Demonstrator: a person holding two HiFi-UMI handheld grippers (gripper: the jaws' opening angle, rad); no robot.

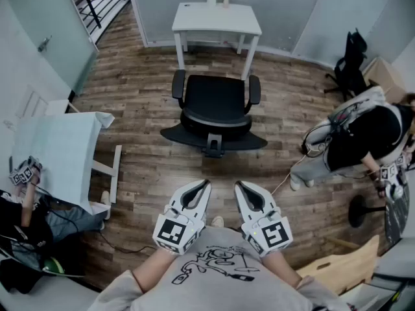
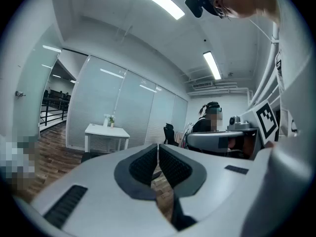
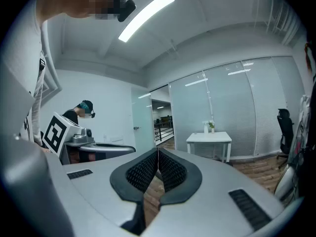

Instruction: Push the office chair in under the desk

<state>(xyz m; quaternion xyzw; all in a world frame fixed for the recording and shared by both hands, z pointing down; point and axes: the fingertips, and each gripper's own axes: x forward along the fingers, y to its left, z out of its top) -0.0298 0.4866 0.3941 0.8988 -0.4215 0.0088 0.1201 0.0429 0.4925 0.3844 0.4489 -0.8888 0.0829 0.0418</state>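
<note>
Two tools, the left tool (image 1: pixel 206 184) and the right tool (image 1: pixel 238 185), are held side by side near the person's chest, each with its jaws pressed together on nothing. Ahead of their tips, well apart across the wooden floor (image 1: pixel 142 96), stands the black office chair (image 1: pixel 214 105), backrest toward them. Beyond it is the white surface (image 1: pixel 207 19), with the chair just in front, not under it.

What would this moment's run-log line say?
left gripper: shut, empty | right gripper: shut, empty | office chair: in front of desk, untouched
</note>
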